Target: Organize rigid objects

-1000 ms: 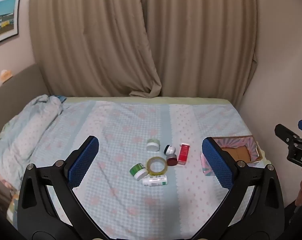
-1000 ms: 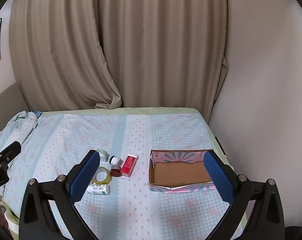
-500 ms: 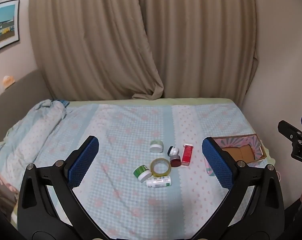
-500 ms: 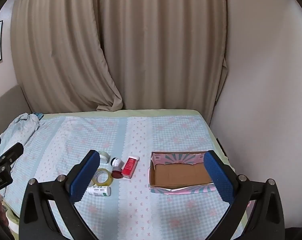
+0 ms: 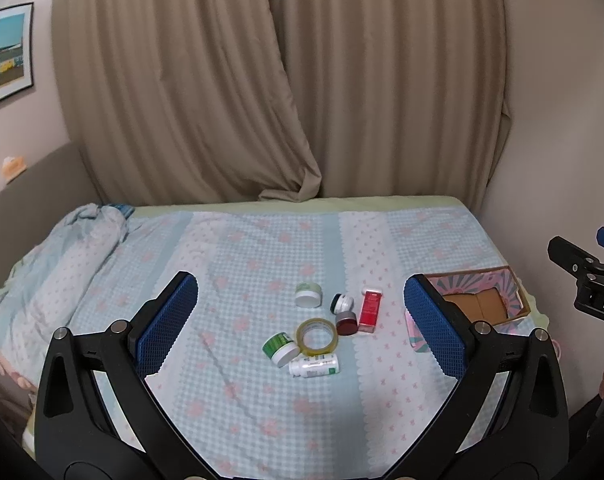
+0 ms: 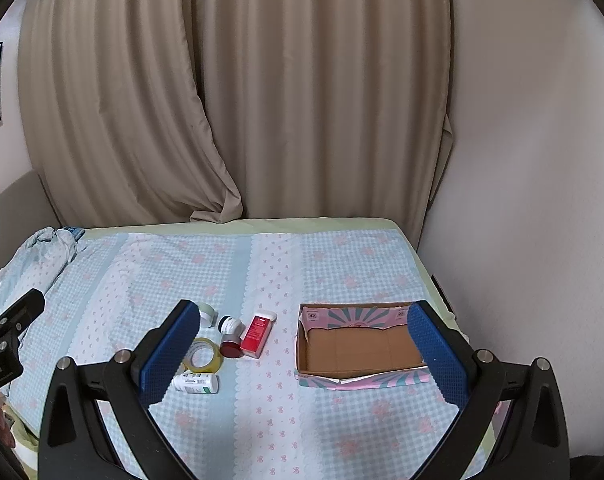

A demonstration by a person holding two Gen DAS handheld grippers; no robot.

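Note:
A cluster of small objects lies on the bed: a red box [image 5: 370,311] [image 6: 257,335], a tape roll [image 5: 317,333] [image 6: 202,356], a white bottle on its side [image 5: 314,365] [image 6: 196,384], a green-labelled jar [image 5: 279,349], a dark red lid [image 5: 346,323] [image 6: 231,346], a small black-capped jar [image 5: 342,303] [image 6: 229,324] and a pale jar [image 5: 308,295] [image 6: 207,313]. An open, empty cardboard box [image 6: 358,350] [image 5: 480,298] sits to their right. My left gripper [image 5: 302,328] and right gripper [image 6: 302,354] are both open, empty, and held back above the bed's near edge.
The bed has a blue checked sheet [image 5: 261,256]. A bunched blanket [image 5: 57,256] lies at its left. Beige curtains [image 5: 277,80] hang behind and a wall [image 6: 522,160] borders the right side. A framed picture [image 5: 5,54] hangs at far left.
Both views have tilted up and drawn back slightly, so the bed and objects sit lower and smaller in frame. Nothing on the bed has moved. Both grippers stay open.

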